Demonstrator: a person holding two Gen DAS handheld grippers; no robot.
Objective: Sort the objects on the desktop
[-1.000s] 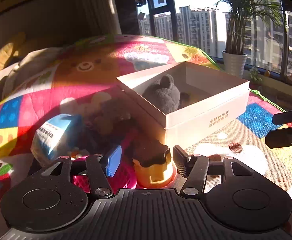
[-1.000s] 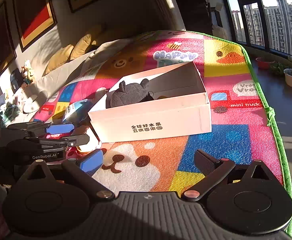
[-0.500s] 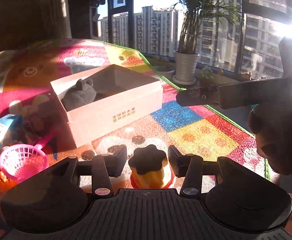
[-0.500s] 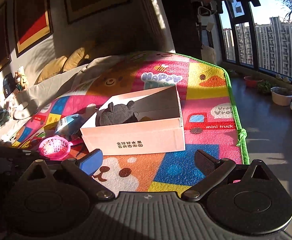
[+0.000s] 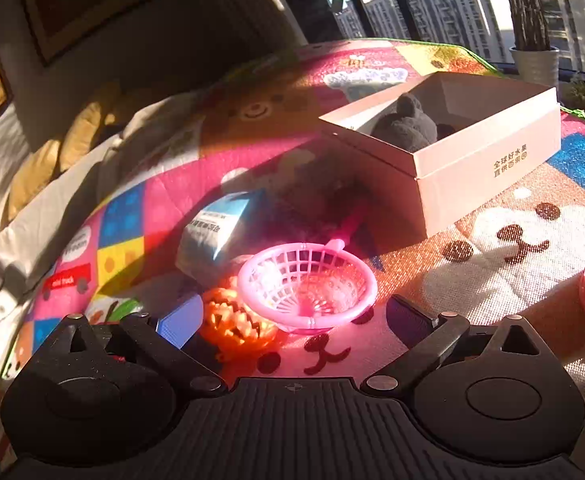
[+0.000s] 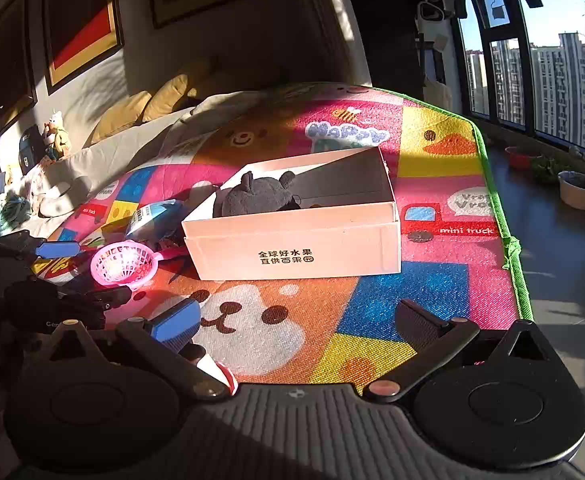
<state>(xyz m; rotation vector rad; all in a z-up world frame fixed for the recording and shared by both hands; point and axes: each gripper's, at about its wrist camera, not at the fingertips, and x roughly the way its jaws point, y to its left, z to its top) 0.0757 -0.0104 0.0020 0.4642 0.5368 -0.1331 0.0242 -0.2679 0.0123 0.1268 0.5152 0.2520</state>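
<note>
**Both grippers spread wide over the play mat, nothing being held**

The left gripper (image 5: 292,320) is being held with its fingers wide apart and nothing is being gripped. A pink basket (image 5: 307,286) is lying just ahead of the gap between those fingers, with an orange pumpkin toy (image 5: 234,322) touching its rim on the side of the blue-padded finger (image 5: 178,320). A blue-and-white packet (image 5: 216,232) is resting beyond them. The white box (image 5: 472,176) is sitting farther ahead, toward the black-padded finger's side, and a grey plush toy (image 5: 406,128) is being contained in it.

The right gripper (image 6: 292,324) is likewise being held spread, empty. The box (image 6: 292,252) is lying straight ahead of its fingers, the plush (image 6: 258,198) inside. The mat (image 6: 392,308) is being lit by strong sun
</note>
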